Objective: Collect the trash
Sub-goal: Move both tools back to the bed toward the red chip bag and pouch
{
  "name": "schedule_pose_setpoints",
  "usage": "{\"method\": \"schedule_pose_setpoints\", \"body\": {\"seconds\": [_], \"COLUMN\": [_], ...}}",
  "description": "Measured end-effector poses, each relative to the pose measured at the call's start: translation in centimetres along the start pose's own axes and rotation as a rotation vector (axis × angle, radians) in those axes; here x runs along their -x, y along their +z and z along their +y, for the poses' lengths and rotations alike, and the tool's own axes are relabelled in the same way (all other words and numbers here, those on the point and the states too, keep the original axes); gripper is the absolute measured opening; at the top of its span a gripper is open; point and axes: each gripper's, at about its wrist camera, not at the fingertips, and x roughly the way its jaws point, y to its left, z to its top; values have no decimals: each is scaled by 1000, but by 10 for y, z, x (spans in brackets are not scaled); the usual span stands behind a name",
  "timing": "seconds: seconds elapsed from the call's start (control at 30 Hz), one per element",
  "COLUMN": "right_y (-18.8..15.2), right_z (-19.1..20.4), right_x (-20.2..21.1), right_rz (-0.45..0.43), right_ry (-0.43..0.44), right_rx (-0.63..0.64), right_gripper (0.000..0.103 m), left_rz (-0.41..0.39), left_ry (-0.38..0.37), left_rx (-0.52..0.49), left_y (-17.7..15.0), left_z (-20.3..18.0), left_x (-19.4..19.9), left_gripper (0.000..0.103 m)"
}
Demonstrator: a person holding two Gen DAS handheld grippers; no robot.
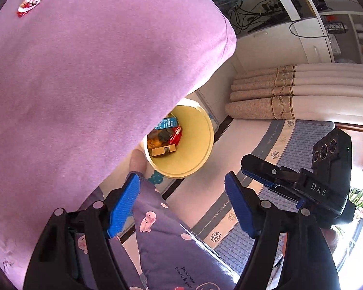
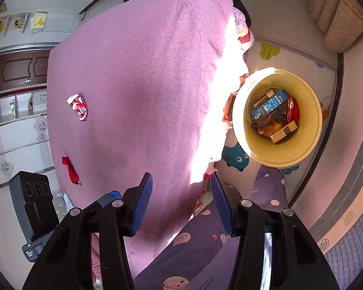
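Observation:
A yellow round bin [image 1: 200, 152] stands on the floor beside a table under a pink cloth [image 1: 89, 72]. In it lie a blue carton [image 2: 269, 105], a tan box [image 2: 283, 131] and a red wrapper [image 2: 293, 108]. On the cloth are a red-and-white wrapper [image 2: 78, 106] and a small red scrap [image 2: 70, 170]. My left gripper [image 1: 181, 207] is open and empty, above the person's leg and short of the bin. My right gripper [image 2: 181, 205] is also open and empty, over the table's near edge, with the bin up and to the right.
The person's leg in purple patterned trousers [image 2: 205, 241] fills the foreground. A play mat [image 2: 237, 157] lies under the bin, with a patterned rug [image 1: 290, 149] and curtains [image 1: 278, 89] beyond. Cabinets [image 2: 19, 130] stand left of the table.

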Motion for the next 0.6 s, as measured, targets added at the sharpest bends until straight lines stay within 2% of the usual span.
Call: {"method": "schedule_pose_setpoints", "body": {"seconds": [0.37,0.6], "right_y": [-42,-43], "right_z": [128,197], "right_x": [-86,-111], "right_rz": [67,32], "right_ry": [1,33], "right_rx": [169,223], "right_gripper": [50,55], "left_rz": [-138,-221], "left_ry": [3,-1], "left_rx": [166,231], "left_y": [-21,-13], "left_z": [139,192], "left_x": [87,129], "left_gripper": [74,76]}}
